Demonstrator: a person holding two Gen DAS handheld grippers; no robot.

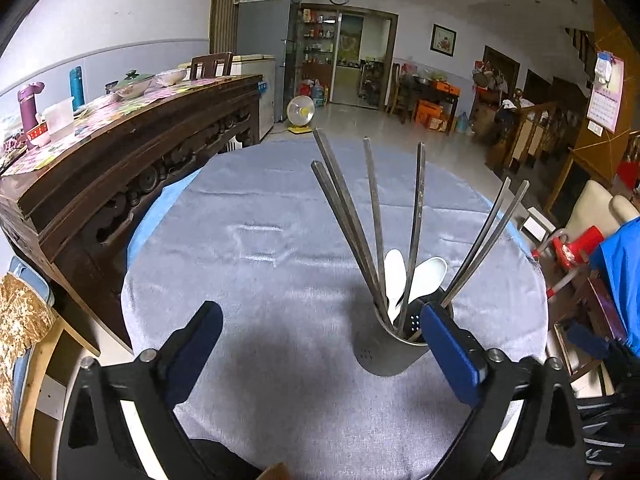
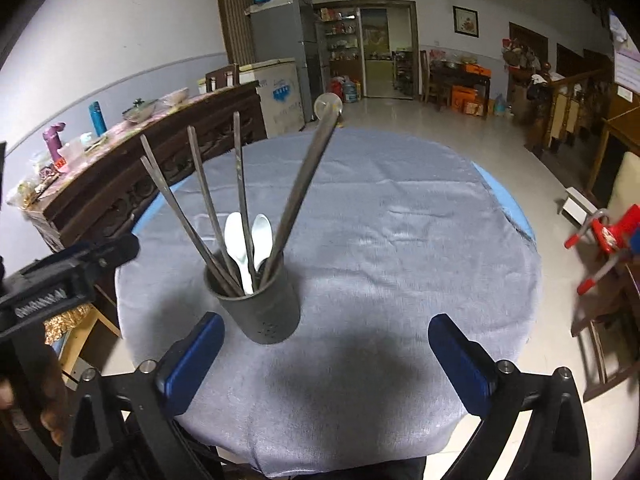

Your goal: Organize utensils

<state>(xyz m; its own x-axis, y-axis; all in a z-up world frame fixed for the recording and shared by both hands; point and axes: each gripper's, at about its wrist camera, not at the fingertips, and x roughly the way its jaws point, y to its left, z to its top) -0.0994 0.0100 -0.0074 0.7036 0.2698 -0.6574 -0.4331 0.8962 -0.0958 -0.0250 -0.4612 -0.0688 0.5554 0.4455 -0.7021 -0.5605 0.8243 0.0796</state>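
A grey metal utensil holder (image 1: 386,354) (image 2: 262,306) stands upright on the round table's grey-blue cloth (image 1: 280,240) (image 2: 400,240). It holds several metal chopsticks (image 1: 348,216) (image 2: 200,196) and two white spoons (image 1: 430,274) (image 2: 236,240). My left gripper (image 1: 322,326) is open with nothing between its fingers; its right blue pad (image 1: 448,344) is close by the holder's rim. My right gripper (image 2: 326,340) is open and empty, with the holder just past its left pad (image 2: 196,352). The left gripper's black body (image 2: 60,280) shows at the left edge of the right wrist view.
A dark carved sideboard (image 1: 132,152) (image 2: 132,176) with bottles and dishes runs along the table's left. A red stool (image 1: 576,246) (image 2: 608,236) and a pale chair (image 1: 592,204) stand to the right. A blue sleeve (image 1: 624,272) is at the right edge.
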